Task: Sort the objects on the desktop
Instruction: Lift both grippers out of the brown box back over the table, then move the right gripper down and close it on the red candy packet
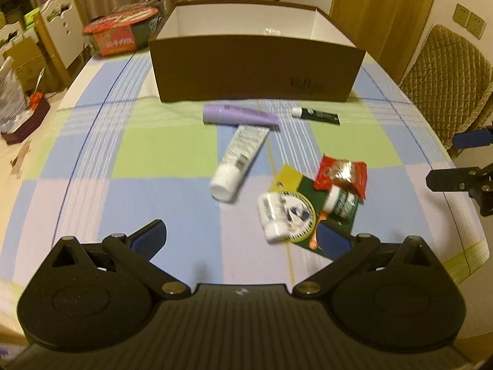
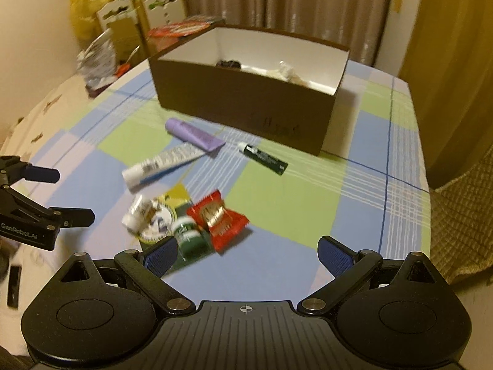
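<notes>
**Seven items still loose; box partly filled**

Both sets of fingers stand wide apart and hold nothing: left gripper [image 1: 242, 242], right gripper [image 2: 248, 257], each low over the near edge of the surface [image 1: 92, 166].

Receptacle: brown box [image 2: 246, 98], at the far edge. Some pale and dark contents show at its bottom in the right wrist view; too blurred to name.

Outstanding, on the checked cloth:
- purple tube [image 1: 238, 114], just before the box front;
- white tube [image 1: 238, 162], its crimped end touching the purple one;
- black tube with white cap [image 1: 317, 114], toward the right edge;
- red foil packet [image 1: 342, 175], white bottle [image 1: 272, 215] and green-labelled bottle [image 1: 340, 203], clustered on a yellow-green card [image 1: 291, 182] nearest the grippers.

Judged progress: early to middling; most sorting remains.
</notes>
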`<move>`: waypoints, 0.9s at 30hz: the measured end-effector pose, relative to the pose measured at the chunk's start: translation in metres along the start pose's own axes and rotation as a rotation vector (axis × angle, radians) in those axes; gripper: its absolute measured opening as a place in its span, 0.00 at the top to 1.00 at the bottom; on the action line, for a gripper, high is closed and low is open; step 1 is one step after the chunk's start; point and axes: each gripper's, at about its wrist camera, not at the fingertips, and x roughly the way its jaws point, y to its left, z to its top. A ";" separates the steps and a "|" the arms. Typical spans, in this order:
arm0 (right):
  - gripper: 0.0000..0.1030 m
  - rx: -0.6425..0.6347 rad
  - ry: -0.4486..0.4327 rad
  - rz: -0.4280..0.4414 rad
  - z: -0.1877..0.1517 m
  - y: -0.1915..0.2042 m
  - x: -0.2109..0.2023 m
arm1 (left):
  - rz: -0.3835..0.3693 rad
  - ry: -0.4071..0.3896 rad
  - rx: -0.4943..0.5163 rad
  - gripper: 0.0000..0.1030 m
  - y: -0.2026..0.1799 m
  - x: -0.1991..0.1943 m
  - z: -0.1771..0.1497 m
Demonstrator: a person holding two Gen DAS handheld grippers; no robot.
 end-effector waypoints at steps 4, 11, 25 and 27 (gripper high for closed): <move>0.04 -0.074 0.008 0.030 -0.006 -0.003 0.008 | 0.020 0.016 -0.004 0.01 -0.014 0.001 -0.007; 0.04 -0.214 0.018 0.074 -0.008 -0.003 0.030 | 0.045 0.041 0.011 0.01 -0.024 0.005 -0.011; 0.30 -0.401 0.066 0.142 0.013 -0.003 0.082 | 0.022 0.069 -0.008 0.01 -0.020 0.014 -0.022; 0.30 -0.418 0.072 0.149 0.017 -0.003 0.091 | 0.020 0.071 -0.013 0.01 -0.019 0.015 -0.023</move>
